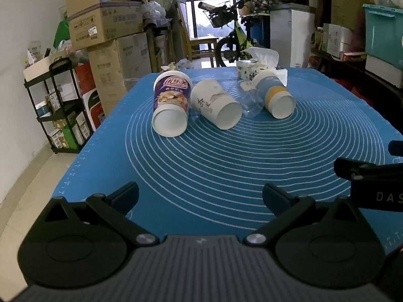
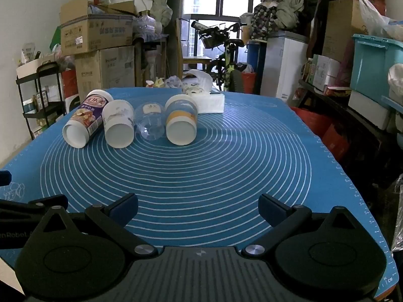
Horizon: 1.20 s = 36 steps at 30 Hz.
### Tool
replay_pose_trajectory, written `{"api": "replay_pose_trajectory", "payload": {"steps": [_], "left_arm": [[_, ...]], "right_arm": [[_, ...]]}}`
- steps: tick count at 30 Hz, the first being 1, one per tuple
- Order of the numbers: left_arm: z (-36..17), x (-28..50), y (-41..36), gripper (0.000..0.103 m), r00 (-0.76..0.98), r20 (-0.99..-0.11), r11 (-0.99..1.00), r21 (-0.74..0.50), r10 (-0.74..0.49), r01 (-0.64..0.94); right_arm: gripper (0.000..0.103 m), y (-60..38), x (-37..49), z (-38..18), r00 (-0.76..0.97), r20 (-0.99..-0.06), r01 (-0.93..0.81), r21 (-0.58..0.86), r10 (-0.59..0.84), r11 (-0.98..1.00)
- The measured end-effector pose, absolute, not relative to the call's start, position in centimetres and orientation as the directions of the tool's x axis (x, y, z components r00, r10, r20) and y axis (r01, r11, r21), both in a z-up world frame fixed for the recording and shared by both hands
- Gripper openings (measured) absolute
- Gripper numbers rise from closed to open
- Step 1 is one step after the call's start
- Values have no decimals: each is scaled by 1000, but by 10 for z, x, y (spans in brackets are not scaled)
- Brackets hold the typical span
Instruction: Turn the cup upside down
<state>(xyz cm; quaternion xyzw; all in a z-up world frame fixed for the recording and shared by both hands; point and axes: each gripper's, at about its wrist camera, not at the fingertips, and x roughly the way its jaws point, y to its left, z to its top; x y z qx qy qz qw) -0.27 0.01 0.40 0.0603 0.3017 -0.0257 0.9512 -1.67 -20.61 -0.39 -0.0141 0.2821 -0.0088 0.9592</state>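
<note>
Left wrist view: left gripper point(image 1: 200, 196) hovers low over the near part of the blue baking mat point(image 1: 214, 166), jaws spread wide, nothing between them. Right gripper point(image 1: 372, 181) pokes in at the right edge, only partly seen here. Four cups lie on their sides in a row at the far part of the mat, bases pointing toward the cameras: purple printed cup point(image 1: 171, 105) far left, white paper cup point(image 1: 215, 107) just beside it and touching or nearly so, clear plastic cup point(image 1: 250, 102) next, blue-and-yellow banded cup point(image 1: 275, 97) on the right. Tissue box point(image 1: 254, 69) sits behind the banded cup, a tissue sticking up.

Right wrist view: right gripper point(image 2: 198, 207) also low at the near mat edge, jaws wide apart, holding nothing. Same row: purple printed cup point(image 2: 84, 120), white paper cup point(image 2: 118, 124), clear plastic cup point(image 2: 150, 123), blue-and-yellow banded cup point(image 2: 180, 120), all well apart from both grippers. Tissue box point(image 2: 209, 100) behind them. Left gripper's body point(image 2: 30, 209) shows at the left edge. Cardboard boxes point(image 2: 97, 34) stacked by the wall, bicycle point(image 2: 226, 60) near the window.
</note>
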Motion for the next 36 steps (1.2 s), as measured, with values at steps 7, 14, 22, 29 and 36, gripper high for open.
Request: {"api": "replay_pose_trajectory", "payload": {"steps": [7, 14, 22, 29, 36], "left_arm": [[3, -3, 1, 103, 818, -575, 992, 97, -13, 84], [3, -4, 0, 103, 819, -573, 992, 96, -14, 84], [2, 1, 0, 103, 821, -570, 992, 93, -12, 79], [2, 1, 1, 103, 821, -570, 992, 93, -14, 81], [2, 0, 0, 103, 822, -569, 992, 93, -14, 81]], "right_arm": [[101, -209, -15, -5, 839, -544, 8, -29, -23, 1000], [101, -208, -15, -5, 838, -546, 8, -29, -22, 1000], [101, -208, -14, -5, 837, -547, 8, -30, -23, 1000], [101, -208, -14, -5, 837, -547, 8, -30, -23, 1000], [101, -208, -14, -6, 837, -547, 7, -31, -23, 1000]]}}
